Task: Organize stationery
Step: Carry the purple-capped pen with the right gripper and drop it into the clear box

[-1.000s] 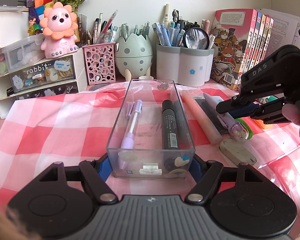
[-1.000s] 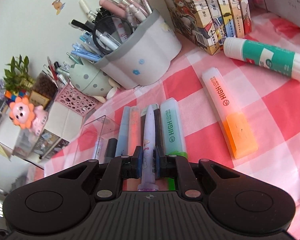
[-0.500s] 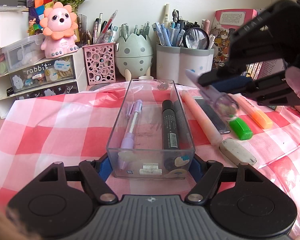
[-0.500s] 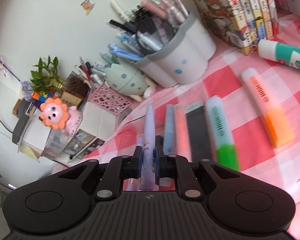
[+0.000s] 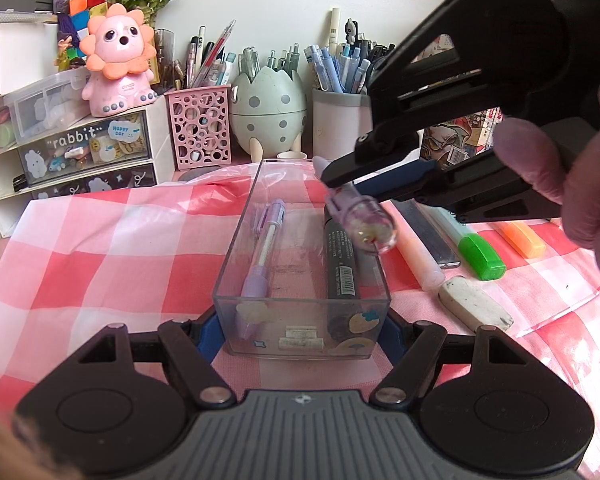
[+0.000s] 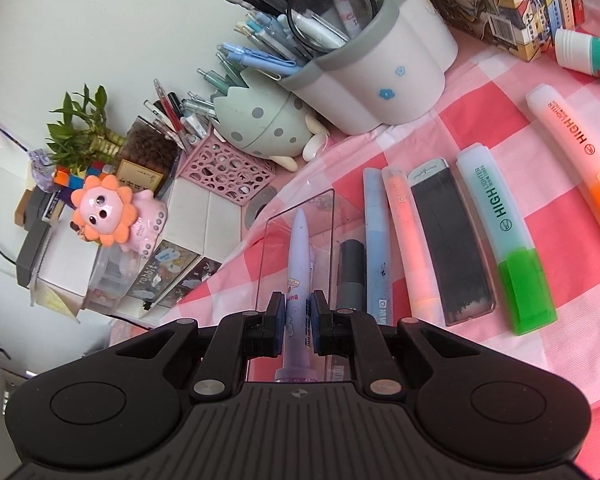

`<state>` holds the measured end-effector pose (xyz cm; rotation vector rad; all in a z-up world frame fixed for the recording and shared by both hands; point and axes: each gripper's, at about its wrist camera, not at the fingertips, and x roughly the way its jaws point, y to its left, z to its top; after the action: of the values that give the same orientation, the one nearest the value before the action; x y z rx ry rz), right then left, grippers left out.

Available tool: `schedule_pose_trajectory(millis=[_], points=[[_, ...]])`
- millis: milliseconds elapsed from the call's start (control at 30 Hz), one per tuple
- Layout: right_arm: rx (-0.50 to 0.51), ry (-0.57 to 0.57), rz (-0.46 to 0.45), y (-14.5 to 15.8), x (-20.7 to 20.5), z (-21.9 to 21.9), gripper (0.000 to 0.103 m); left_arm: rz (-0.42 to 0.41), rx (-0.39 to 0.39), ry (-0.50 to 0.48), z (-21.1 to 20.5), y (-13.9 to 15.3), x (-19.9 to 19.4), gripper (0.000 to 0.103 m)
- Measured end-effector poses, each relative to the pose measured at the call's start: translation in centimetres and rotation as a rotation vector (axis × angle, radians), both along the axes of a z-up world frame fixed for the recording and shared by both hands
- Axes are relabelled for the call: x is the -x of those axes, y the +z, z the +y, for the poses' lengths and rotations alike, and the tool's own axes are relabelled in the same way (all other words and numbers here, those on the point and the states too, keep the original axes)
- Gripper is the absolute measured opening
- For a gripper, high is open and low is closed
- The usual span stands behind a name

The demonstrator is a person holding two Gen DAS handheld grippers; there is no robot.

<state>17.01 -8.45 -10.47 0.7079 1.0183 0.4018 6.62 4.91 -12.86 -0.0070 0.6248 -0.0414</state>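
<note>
Right wrist view: right gripper [image 6: 297, 312] clamps lilac pen [image 6: 300, 256]; left gripper [image 5: 300, 330] grips clear box [image 5: 302, 316]; I lower pen level, between purple pencil [image 5: 262, 252] and black marker [image 5: 340, 256]

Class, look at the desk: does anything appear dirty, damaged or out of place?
The white eraser beside the clear box is smudged grey with use. Otherwise nothing stands out; the markers lie in a neat row.
</note>
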Motion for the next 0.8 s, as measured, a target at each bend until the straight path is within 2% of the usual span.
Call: schedule_pose_trajectory(millis=[333,600,800], points=[[0.013,-0.024,0.021,-0.7,-0.3,0.9,0.011,0.0,0.0,0.0,0.0,0.0,0.0,0.048],[0.008,-0.01,0.001,-0.4,-0.3,1.0,0.021,0.0,0.0,0.0,0.0,0.0,0.0,0.048],[0.013,-0.008,-0.015,-0.1,-0.2,0.6,0.024,0.0,0.0,0.0,0.0,0.0,0.0,0.048]])
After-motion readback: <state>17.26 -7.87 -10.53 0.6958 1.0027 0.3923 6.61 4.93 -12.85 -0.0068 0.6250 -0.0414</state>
